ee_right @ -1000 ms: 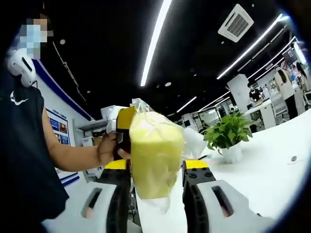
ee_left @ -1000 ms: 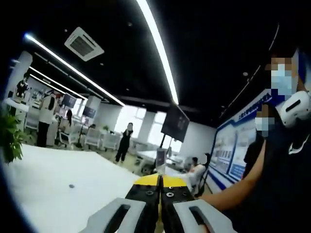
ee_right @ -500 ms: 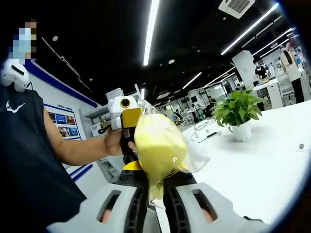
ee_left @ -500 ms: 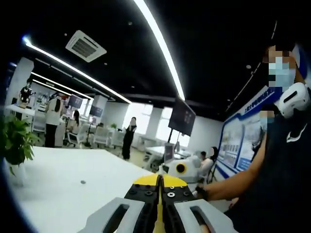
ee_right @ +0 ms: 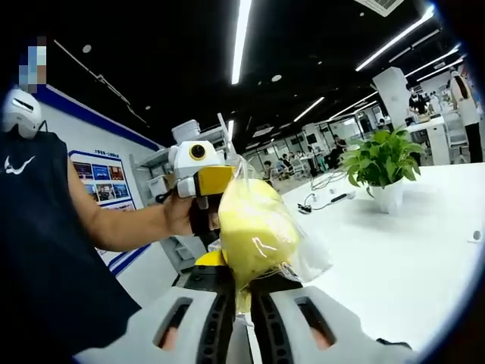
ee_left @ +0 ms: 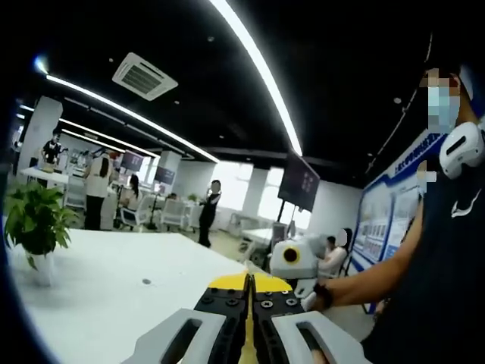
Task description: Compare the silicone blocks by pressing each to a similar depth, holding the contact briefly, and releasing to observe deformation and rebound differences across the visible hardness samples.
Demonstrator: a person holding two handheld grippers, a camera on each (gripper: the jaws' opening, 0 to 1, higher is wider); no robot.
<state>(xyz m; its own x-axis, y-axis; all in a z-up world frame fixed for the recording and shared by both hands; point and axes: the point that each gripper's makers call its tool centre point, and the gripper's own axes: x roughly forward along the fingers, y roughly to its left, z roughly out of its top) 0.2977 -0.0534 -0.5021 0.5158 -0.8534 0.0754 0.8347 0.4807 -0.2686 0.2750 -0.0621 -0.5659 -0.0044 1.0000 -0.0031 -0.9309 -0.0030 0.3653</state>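
Note:
A soft yellow silicone block (ee_right: pixel 254 227) sits inside a clear plastic bag (ee_right: pixel 307 258), held up in the air. My right gripper (ee_right: pixel 242 292) is shut on the bag's lower end, just under the block. Behind the bag's top is my left gripper (ee_right: pixel 203 182), gripped by a person's hand (ee_right: pixel 180 216); whether it touches the bag I cannot tell. In the left gripper view my left gripper (ee_left: pixel 248 282) is shut, its yellow tips together with nothing showing between them. The right gripper (ee_left: pixel 295 262) comes in from the right there, with the hand (ee_left: pixel 322 296) holding it.
A broad white table (ee_left: pixel 91 303) lies below, with a potted plant (ee_left: pixel 34 224) and a small dark spot (ee_left: pixel 146 281) on it. The same plant (ee_right: pixel 383 163) stands beyond cables (ee_right: pixel 326 203). The person's dark torso (ee_right: pixel 45 258) is close by. People stand far off.
My right jaws, wide apart around the bagged block a second ago, have shut on the bag's lower end. The left view has swung, bringing the right gripper and plant into it.

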